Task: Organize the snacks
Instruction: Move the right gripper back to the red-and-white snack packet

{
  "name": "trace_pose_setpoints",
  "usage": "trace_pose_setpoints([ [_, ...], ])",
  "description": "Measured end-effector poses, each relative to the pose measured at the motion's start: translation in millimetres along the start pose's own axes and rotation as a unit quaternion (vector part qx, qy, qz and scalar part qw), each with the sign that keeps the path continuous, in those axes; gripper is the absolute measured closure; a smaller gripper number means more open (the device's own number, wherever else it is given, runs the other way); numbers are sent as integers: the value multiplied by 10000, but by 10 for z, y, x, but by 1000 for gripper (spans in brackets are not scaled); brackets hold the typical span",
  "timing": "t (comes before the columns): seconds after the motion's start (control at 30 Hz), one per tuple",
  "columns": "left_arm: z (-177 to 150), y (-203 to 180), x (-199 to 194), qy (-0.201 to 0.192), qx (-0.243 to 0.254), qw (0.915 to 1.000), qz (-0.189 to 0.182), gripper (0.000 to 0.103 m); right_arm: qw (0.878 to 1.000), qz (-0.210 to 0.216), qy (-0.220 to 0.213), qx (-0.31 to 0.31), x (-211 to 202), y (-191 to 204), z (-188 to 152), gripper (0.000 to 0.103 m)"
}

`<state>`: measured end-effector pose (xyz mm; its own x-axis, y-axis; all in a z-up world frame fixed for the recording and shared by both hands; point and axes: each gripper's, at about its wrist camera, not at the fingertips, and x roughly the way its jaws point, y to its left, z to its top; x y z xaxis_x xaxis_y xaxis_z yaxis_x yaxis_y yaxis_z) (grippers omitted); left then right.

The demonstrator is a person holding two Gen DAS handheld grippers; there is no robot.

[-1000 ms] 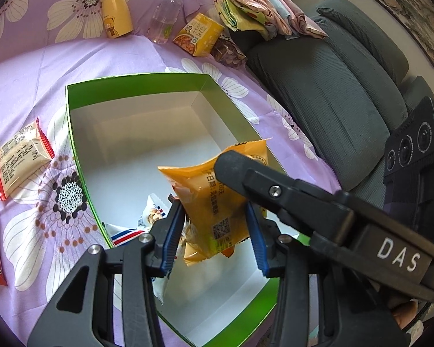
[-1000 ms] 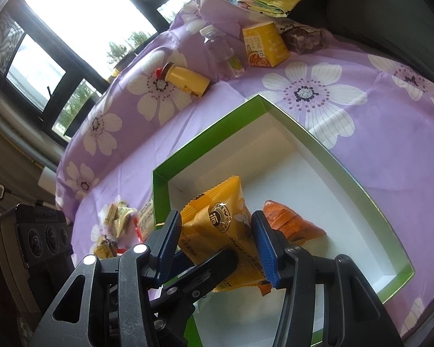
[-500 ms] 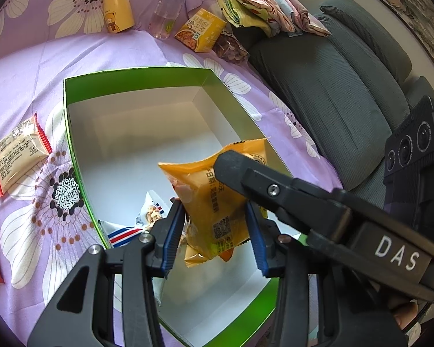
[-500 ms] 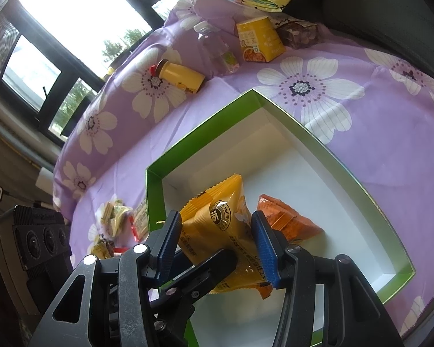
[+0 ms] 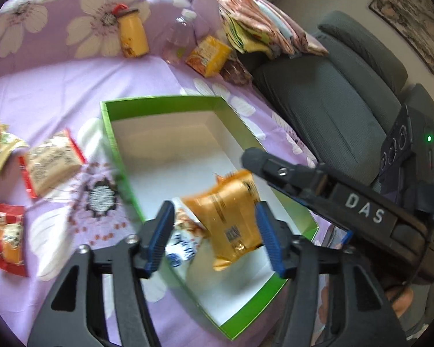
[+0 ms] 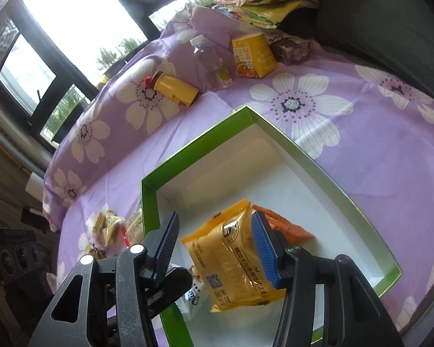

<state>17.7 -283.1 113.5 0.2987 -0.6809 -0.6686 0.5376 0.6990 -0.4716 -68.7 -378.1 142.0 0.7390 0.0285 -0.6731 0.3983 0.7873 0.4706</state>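
A green-rimmed white box [image 5: 159, 99] [image 6: 199, 144] lies on the purple flowered cloth. A yellow snack packet [image 5: 228, 217] [image 6: 231, 260] sits tilted inside it, on a white-and-blue packet [image 5: 182, 245] [image 6: 193, 295]. An orange packet [image 6: 286, 228] lies behind. My left gripper [image 5: 214, 240] is opening: its left pad stands clear of the yellow packet and its right pad sits beside it. My right gripper [image 6: 215, 247] is opening too; the packet leans by its right pad, and the left pad is well apart. The right gripper's black body [image 5: 361, 211] crosses the left wrist view.
Left of the box lie loose snacks: a beige packet with red edges [image 5: 52, 162] and a red packet [image 5: 7, 240]. At the back stand a yellow bottle [image 5: 133, 37], a clear bottle [image 6: 211, 60] and a yellow carton [image 6: 253, 56]. A grey sofa [image 5: 332, 101] borders the right.
Both pairs of jaws have widened and let the yellow packet go; it has tipped down onto the packets in the box. The left wrist view has shifted and is blurred.
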Motion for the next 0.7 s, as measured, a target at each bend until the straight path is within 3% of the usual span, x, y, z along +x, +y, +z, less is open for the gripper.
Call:
trace_pose_setpoints([
  [0.07, -13, 134, -213, -187, -140, 9997, 55, 26, 9995, 284, -142, -6, -66, 76, -1, 32],
  [0.13, -38, 274, -409, -338, -271, 9988, 212, 19, 9983, 544, -221, -44, -106, 172, -13, 28],
  [0.23, -73, 498, -704, -544, -493, 9959, 536, 18, 9965, 778, -264, -160, -117, 358, -59, 23],
  [0.37, -132, 800, -1006, -534, -783, 9920, 833, 18, 9933, 1075, -178, -387, -93, 614, -142, 20],
  [0.57, -276, 1162, -1318, -493, -674, 9793, 1845, 18, 9891, 1376, 123, -509, 92, 919, -295, 16],
  [0.7, -388, 1542, -1379, -589, -1129, 9780, 1653, 18, 9872, 1365, 425, -713, 293, 1124, -436, 15],
])
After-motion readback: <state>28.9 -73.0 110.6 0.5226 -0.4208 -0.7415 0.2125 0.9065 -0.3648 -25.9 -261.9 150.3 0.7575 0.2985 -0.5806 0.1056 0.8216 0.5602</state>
